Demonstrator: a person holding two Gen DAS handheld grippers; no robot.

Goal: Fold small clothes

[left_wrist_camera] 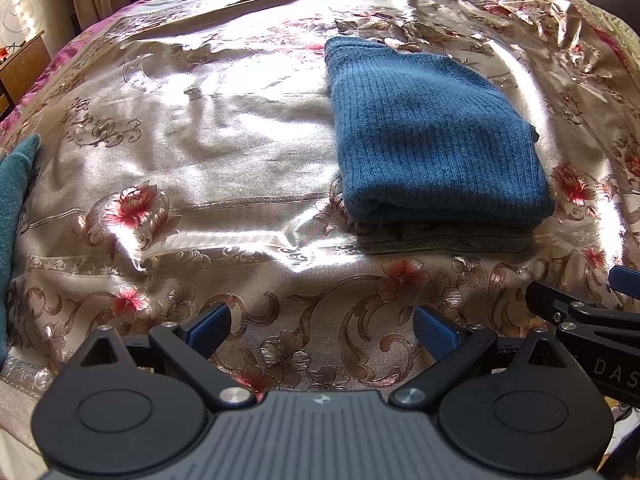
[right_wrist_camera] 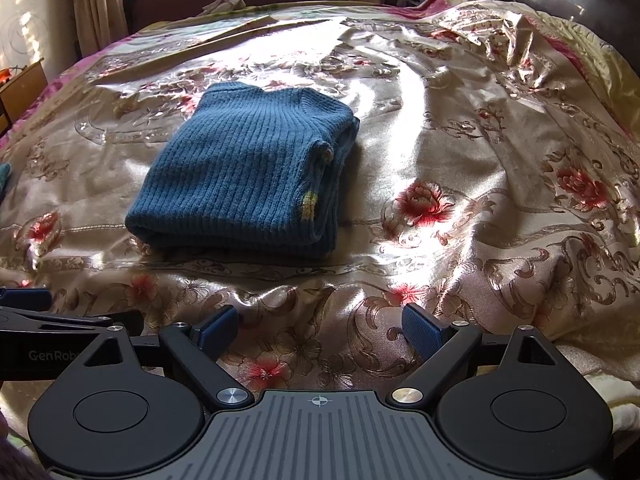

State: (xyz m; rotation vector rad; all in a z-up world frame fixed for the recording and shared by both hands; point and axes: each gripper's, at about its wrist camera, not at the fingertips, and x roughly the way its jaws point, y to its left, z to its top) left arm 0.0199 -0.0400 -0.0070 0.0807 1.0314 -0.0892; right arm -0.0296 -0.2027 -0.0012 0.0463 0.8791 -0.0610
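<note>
A blue ribbed knit sweater (left_wrist_camera: 432, 136) lies folded into a compact rectangle on the bed; in the right wrist view it (right_wrist_camera: 248, 168) sits left of centre, with a small yellow mark on its right edge. My left gripper (left_wrist_camera: 322, 330) is open and empty, held near the bed's front edge, short of the sweater. My right gripper (right_wrist_camera: 320, 330) is open and empty too, also near the front edge. The right gripper shows at the right edge of the left wrist view (left_wrist_camera: 580, 312).
The bed is covered by a shiny beige bedspread (right_wrist_camera: 460, 152) with red flowers, rumpled at the far right. A teal cloth (left_wrist_camera: 16, 208) lies at the bed's left edge. A wooden cabinet (left_wrist_camera: 24, 64) stands at the left, curtains (right_wrist_camera: 96, 4) behind.
</note>
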